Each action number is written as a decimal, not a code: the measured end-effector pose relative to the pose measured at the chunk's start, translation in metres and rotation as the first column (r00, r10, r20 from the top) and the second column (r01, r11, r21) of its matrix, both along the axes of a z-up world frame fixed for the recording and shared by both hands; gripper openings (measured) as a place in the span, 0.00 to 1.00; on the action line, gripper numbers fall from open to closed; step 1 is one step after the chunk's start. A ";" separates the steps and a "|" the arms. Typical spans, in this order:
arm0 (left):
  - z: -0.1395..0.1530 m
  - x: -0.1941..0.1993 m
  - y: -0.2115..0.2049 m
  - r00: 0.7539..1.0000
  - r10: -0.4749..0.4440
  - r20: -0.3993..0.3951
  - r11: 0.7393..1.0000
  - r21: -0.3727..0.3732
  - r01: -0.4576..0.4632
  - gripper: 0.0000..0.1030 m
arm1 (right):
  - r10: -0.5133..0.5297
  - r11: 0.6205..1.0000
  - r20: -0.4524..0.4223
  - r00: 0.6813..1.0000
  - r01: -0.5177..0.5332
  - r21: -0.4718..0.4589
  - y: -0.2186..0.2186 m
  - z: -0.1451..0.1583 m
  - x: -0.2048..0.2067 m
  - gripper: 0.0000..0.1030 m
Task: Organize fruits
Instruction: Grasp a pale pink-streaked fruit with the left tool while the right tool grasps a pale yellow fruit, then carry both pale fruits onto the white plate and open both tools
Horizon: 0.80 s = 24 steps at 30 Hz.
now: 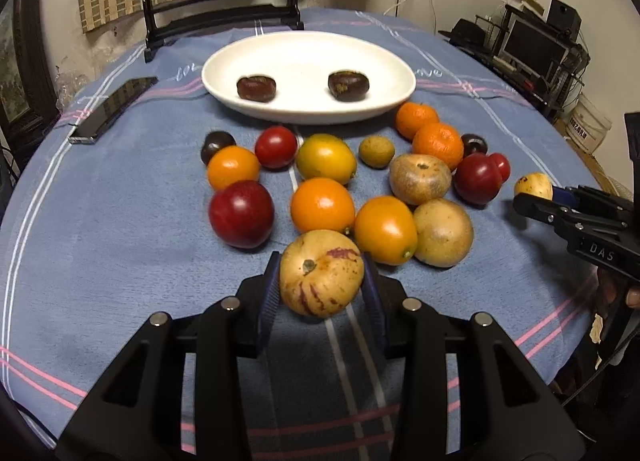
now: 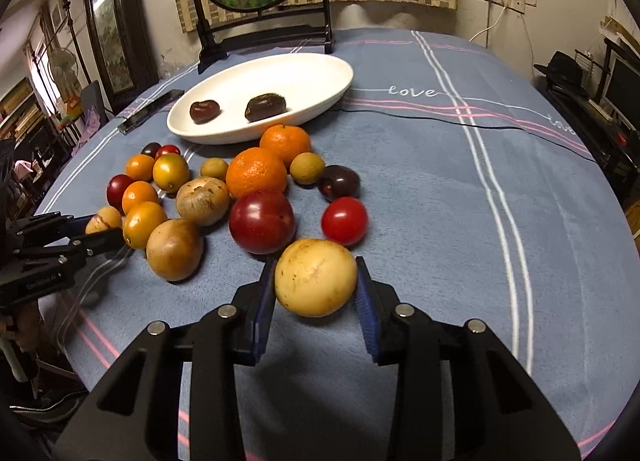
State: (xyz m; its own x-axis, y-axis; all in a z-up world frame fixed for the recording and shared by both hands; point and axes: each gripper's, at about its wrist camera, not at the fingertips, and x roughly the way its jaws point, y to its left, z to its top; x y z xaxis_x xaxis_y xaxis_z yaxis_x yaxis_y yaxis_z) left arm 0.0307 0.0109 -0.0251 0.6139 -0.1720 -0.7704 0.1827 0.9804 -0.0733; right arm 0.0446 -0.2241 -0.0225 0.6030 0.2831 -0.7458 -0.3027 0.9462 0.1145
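Two pale fruits sit gripped on the desk (image 2: 440,201): striped melon (image 1: 321,273) clenched in left gripper (image 1: 322,293) jaws, yellow fruit (image 2: 315,277) in right gripper (image 2: 316,293) jaws. Both tilt downward toward the white plate (image 1: 308,57); cloth reads "love" (image 2: 412,91), gripper body "DAS".

Bare cloth (image 2: 420,221) right of fruit cluster (image 2: 224,197), plate (image 2: 328,97) behind, stand (image 2: 264,41) beyond.
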 end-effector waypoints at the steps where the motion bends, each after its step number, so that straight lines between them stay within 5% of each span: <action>1: 0.003 -0.002 0.001 1.000 -0.002 0.010 1.000 -0.002 0.002 0.38 | -0.002 1.000 0.007 1.000 0.002 0.003 -0.002 0.003 -0.002 0.37; 11: 0.035 0.004 0.001 0.997 -0.030 0.073 0.999 -0.009 0.031 0.38 | 0.061 0.997 0.085 0.994 -0.065 0.038 0.013 0.032 -0.006 0.37; 24: 0.066 0.087 0.001 0.992 -0.018 0.123 1.000 0.010 0.017 0.38 | 0.121 0.992 0.179 0.976 -0.127 0.023 0.052 0.081 0.055 0.37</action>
